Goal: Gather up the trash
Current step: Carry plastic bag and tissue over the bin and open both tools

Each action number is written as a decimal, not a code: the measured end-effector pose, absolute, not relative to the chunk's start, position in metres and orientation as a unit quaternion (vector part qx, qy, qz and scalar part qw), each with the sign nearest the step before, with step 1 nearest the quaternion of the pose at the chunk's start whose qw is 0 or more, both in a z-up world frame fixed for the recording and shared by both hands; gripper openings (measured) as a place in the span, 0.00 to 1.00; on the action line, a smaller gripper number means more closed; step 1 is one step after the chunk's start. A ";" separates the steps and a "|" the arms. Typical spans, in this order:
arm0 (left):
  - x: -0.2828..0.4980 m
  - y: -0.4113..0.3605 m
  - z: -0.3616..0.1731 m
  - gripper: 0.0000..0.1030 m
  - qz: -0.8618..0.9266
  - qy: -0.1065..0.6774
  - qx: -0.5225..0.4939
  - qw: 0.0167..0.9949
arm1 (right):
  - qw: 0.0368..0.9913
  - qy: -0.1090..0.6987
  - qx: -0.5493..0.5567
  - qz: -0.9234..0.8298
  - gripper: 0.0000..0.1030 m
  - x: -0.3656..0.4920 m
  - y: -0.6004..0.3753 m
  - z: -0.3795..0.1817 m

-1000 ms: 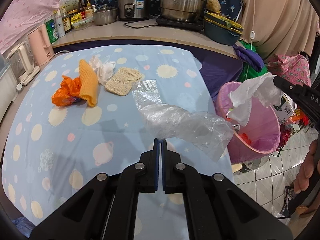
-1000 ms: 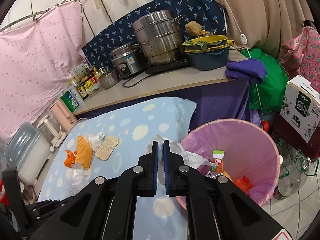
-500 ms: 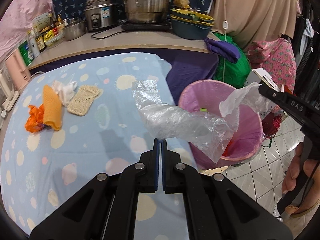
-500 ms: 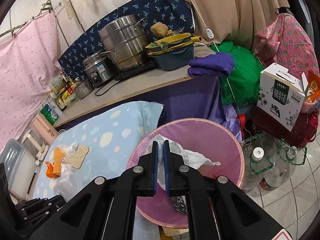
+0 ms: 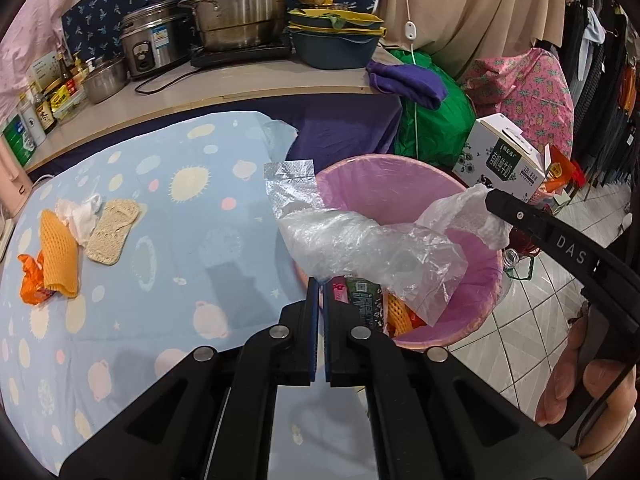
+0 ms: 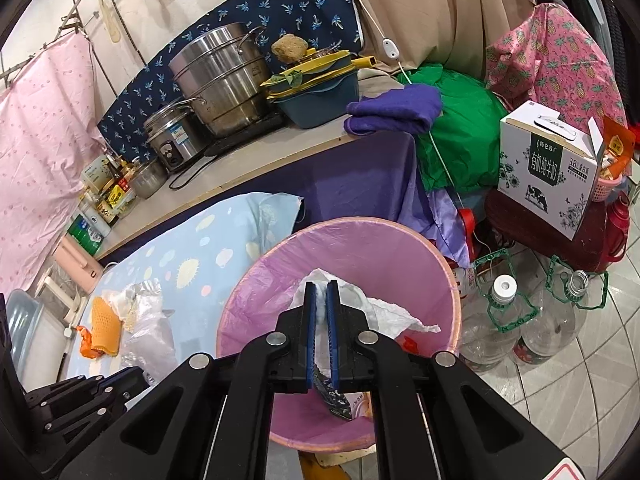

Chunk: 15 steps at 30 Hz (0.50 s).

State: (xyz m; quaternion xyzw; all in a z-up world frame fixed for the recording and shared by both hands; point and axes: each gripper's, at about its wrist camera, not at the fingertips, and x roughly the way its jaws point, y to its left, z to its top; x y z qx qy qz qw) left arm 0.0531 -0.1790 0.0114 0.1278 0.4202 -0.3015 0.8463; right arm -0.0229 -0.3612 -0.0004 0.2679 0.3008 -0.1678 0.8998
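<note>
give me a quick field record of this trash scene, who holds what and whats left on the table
left hand-held gripper: shut on clear plastic bag
right hand-held gripper: shut on white plastic wrapper, over the bin
bin: pink trash bin, already holds trash
left on table: orange foam net, orange wrapper, white tissue, beige pad

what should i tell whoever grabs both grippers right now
Left gripper: shut on the clear plastic bag, hanging over the pink trash bin.
Right gripper: shut on the white plastic wrap, over the bin mouth.
Done: some wrappers already lie in the bin.
Left: release both pieces into the bin, then fetch the orange foam net, orange wrapper, white tissue and beige scrubber pad from the blue tablecloth.
</note>
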 end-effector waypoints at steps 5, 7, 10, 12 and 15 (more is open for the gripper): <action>0.054 -0.197 0.006 0.01 -0.310 0.419 0.139 0.842 | 0.896 0.306 0.270 -0.175 0.06 -0.023 -0.365 -0.006; 0.055 -0.203 0.004 0.02 -0.313 0.421 0.142 0.839 | 0.894 0.307 0.273 -0.178 0.08 -0.023 -0.367 -0.009; 0.058 -0.212 -0.002 0.03 -0.314 0.427 0.148 0.835 | 0.893 0.306 0.276 -0.184 0.12 -0.025 -0.370 -0.012; 0.060 -0.218 -0.005 0.04 -0.315 0.428 0.150 0.834 | 0.891 0.305 0.279 -0.186 0.18 -0.026 -0.371 -0.013; 0.060 -0.224 -0.007 0.08 -0.313 0.427 0.158 0.834 | 0.892 0.302 0.279 -0.189 0.21 -0.029 -0.373 -0.012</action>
